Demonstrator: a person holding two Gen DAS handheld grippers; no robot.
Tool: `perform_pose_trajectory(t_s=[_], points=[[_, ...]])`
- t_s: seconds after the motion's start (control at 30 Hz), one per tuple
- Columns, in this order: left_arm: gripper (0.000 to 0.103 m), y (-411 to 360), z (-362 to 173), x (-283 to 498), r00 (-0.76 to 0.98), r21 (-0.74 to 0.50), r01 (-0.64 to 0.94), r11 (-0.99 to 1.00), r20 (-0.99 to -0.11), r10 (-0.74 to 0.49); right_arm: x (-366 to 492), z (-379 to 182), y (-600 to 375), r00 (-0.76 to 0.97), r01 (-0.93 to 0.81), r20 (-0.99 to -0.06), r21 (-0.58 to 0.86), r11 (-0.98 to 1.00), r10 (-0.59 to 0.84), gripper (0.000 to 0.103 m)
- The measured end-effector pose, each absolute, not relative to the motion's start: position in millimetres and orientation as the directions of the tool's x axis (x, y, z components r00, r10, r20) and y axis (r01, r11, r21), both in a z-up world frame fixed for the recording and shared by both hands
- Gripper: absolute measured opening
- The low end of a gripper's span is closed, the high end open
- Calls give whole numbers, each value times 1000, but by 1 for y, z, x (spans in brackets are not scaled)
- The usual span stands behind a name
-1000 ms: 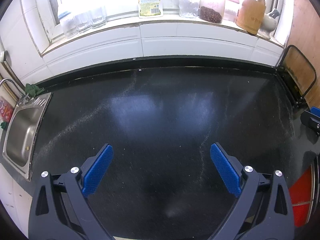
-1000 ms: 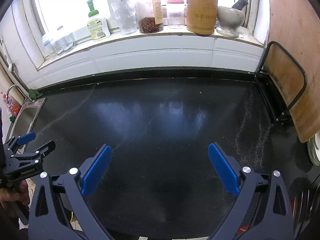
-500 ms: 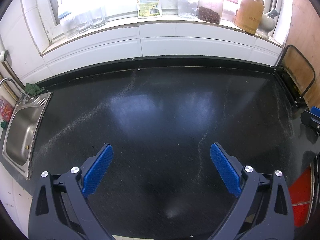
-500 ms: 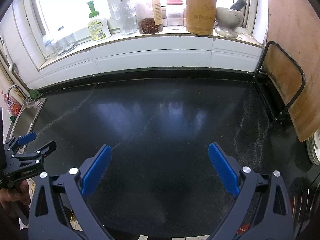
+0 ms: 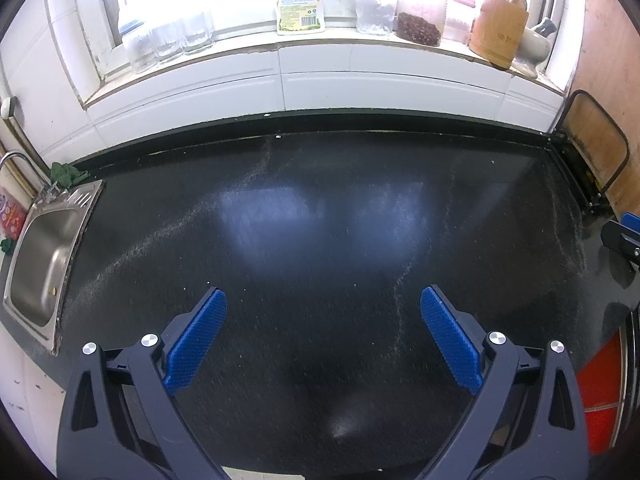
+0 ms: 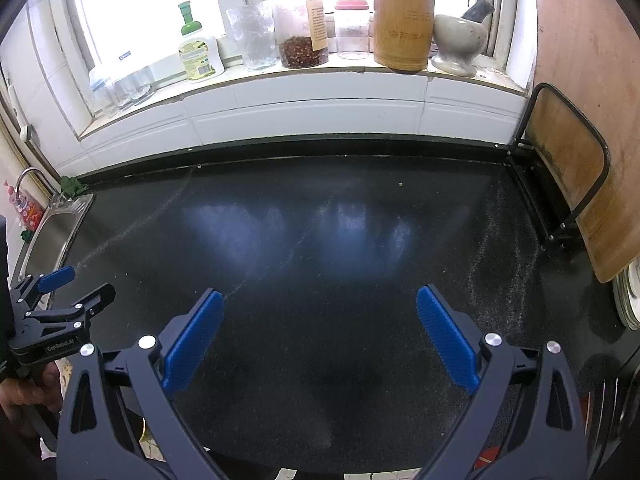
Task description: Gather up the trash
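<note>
No piece of trash shows on the black countertop, which carries only pale streaks of fine powder and a few tiny crumbs near the back edge. My left gripper hovers over the counter's front part, jaws wide apart, nothing between the blue pads. My right gripper is likewise open and empty over the counter. In the right wrist view the left gripper appears at the far left, held by a hand. The right gripper's fingertip peeks in at the left wrist view's right edge.
A steel sink sits at the counter's left end. The windowsill holds a soap bottle, glasses, jars, a bamboo utensil holder and a mortar. A wooden board in a black rack stands at right. Something red lies low right.
Both views have shifted only slightly; the grippers stay open and nearly still over the counter.
</note>
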State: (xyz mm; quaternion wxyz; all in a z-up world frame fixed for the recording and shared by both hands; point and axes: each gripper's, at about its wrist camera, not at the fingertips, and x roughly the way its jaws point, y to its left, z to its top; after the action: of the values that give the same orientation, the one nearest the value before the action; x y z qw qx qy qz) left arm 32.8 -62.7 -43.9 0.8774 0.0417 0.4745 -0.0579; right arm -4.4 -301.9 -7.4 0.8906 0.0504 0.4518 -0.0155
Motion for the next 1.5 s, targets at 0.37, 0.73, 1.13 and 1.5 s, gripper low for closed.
perform_pose_trajectory(t_s=[0.37, 0.73, 1.13, 1.5], points=[[95, -60, -42, 32, 545, 18, 142, 990, -836, -63, -5, -5, -298, 589, 69, -807, 77, 995, 22, 94], [95, -58, -39, 33, 548, 21, 134, 991, -834, -56, -3, -5, -298, 589, 68, -808, 78, 995, 23, 94], [95, -58, -39, 36, 546, 24, 128, 991, -836, -50, 0, -4, -296, 588, 68, -809, 81, 994, 26, 94], [95, -57, -41, 39, 542, 27, 123, 992, -839, -44, 4, -5, -293, 582, 69, -813, 81, 994, 26, 94]])
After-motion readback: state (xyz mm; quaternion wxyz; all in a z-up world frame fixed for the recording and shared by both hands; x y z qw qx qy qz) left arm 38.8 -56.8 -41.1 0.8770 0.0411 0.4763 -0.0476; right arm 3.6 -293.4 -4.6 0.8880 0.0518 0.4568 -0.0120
